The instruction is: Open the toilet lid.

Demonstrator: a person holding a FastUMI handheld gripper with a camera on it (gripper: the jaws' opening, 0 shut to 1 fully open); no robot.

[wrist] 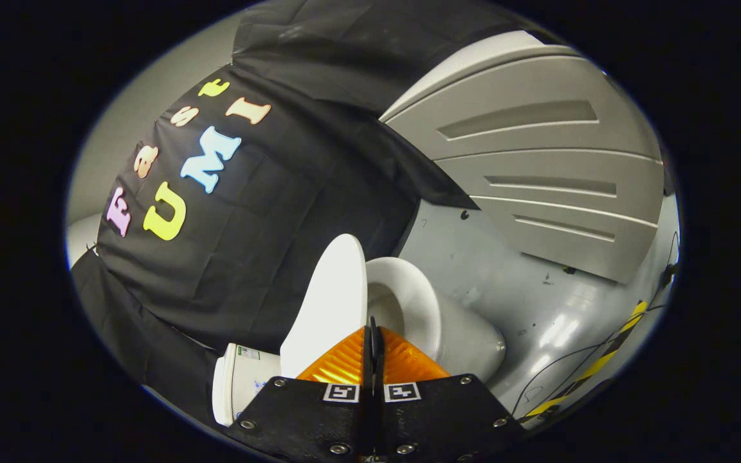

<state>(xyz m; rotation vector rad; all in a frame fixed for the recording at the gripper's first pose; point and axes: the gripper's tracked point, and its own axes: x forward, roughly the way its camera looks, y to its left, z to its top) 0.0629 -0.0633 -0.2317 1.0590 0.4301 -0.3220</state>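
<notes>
the claw [372, 334] rides at six o'clock in the gripper view, its two orange fingers [338, 363] pressed flat against each other so that only a thin dark seam runs between them. it is clenched, and nothing sits between the pads. the black mounts beneath the fingers carry two small square markers [372, 392] side by side.

just ahead of the fingertips, toward eleven o'clock, stands the toilet lid [330, 305], a white oval raised well off the bowl and seen at a slant; whether the tips touch its lower edge cannot be told, as the fingers overlap it from the front. beyond the tips at one o'clock lies the toilet bowl [438, 321], its white rim and hollow open to view. at nine o'clock from the fingers, the white tank [235, 379] juts out beside the lid's base.

the grey floor [538, 302] spreads past the bowl toward three o'clock, with a yellow-and-black striped tape [592, 366] and a thin dark cable [602, 347] across it. a ribbed grey panel [538, 167] rises at one o'clock.
</notes>
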